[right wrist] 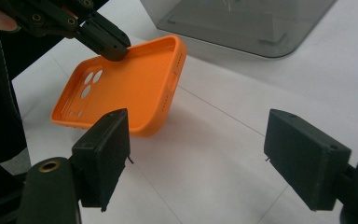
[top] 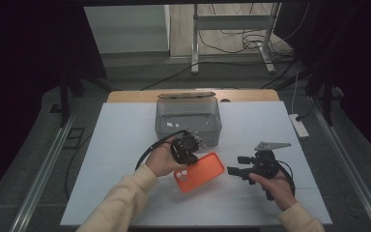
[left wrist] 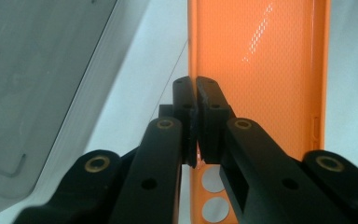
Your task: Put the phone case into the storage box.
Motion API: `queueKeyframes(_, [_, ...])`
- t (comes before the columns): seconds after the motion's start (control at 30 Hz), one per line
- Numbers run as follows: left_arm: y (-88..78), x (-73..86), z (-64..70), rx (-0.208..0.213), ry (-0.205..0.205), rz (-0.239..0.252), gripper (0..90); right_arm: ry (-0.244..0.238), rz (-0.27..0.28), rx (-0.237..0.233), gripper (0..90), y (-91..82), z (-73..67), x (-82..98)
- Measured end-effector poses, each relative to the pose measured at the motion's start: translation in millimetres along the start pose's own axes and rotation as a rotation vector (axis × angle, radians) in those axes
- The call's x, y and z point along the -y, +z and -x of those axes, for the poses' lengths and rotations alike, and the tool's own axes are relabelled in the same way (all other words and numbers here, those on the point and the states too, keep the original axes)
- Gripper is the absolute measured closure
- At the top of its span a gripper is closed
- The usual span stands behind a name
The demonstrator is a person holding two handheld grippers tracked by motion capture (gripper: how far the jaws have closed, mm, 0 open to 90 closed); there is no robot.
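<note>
Two grippers over a white table (top: pixel 125 145), high view: left gripper (top: pixel 187 147) clamped on the long edge of an orange phone case (top: pixel 199 172), which lies mid-table, camera cutouts toward the person. Right gripper (top: pixel 236 165) sits just right of the case, apart from it, jaws spread, nothing held. Clear grey plastic box (top: pixel 188 118) stands behind the left gripper, close to it. White power strip (top: pixel 299 125) off the table's right edge.

Left gripper view: jaws pinched together on the case's (left wrist: pixel 261 70) rim; box wall (left wrist: pixel 37 93) at left, near.

Right gripper view: right gripper (right wrist: pixel 196 144) wide open, empty. Case (right wrist: pixel 126 84) tilted, one side lifted by the left gripper (right wrist: pixel 112 46); box (right wrist: pixel 242 23) beyond.
</note>
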State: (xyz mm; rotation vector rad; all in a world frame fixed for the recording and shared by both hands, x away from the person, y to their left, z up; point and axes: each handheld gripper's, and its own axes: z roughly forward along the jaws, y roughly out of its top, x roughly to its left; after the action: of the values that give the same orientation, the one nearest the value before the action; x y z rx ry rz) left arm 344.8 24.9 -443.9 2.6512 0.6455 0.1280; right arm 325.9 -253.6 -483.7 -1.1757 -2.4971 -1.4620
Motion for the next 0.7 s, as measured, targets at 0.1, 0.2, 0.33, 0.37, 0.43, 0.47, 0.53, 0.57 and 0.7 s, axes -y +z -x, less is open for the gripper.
queueKeyframes(0.1, [-0.7,-0.8,0.7,0.0,-0.001,0.001,87.5,-0.011,-0.001,0.001,23.2,1.1,-1.2,-2.8])
queueKeyframes(0.2, [-1.7,-2.0,1.1,-0.003,0.007,0.005,87.5,-0.011,-0.006,-0.003,23.3,2.0,-2.8,-5.6])
queueKeyframes(0.33, [-2.4,-3.7,3.5,-0.004,0.011,0.008,87.5,-0.011,-0.012,-0.009,23.3,5.3,-4.1,-8.6])
queueKeyframes(0.37, [-2.4,-4.1,4.2,-0.005,0.011,0.008,87.5,-0.013,-0.011,-0.011,23.3,6.1,-4.1,-9.2])
queueKeyframes(0.43, [-2.4,-4.8,5.3,-0.004,0.017,0.013,87.5,-0.014,-0.015,-0.015,23.3,7.4,-4.7,-10.8])
queueKeyframes(0.47, [-2.3,-5.1,5.8,-0.003,0.017,0.015,87.5,-0.014,-0.023,-0.016,23.3,7.9,-5.0,-11.8])
queueKeyframes(0.53, [-2.5,-5.8,6.5,-0.004,0.022,0.014,87.6,-0.017,-0.026,-0.016,23.2,9.8,-5.5,-13.0])
queueKeyframes(0.57, [-2.6,-6.0,6.8,-0.004,0.02,0.015,87.5,-0.017,-0.031,-0.017,23.3,11.0,-5.9,-14.1])
queueKeyframes(0.7, [-4.2,-6.4,8.0,-0.008,0.024,0.021,87.5,-0.018,-0.042,-0.023,23.2,15.6,-6.6,-17.1])
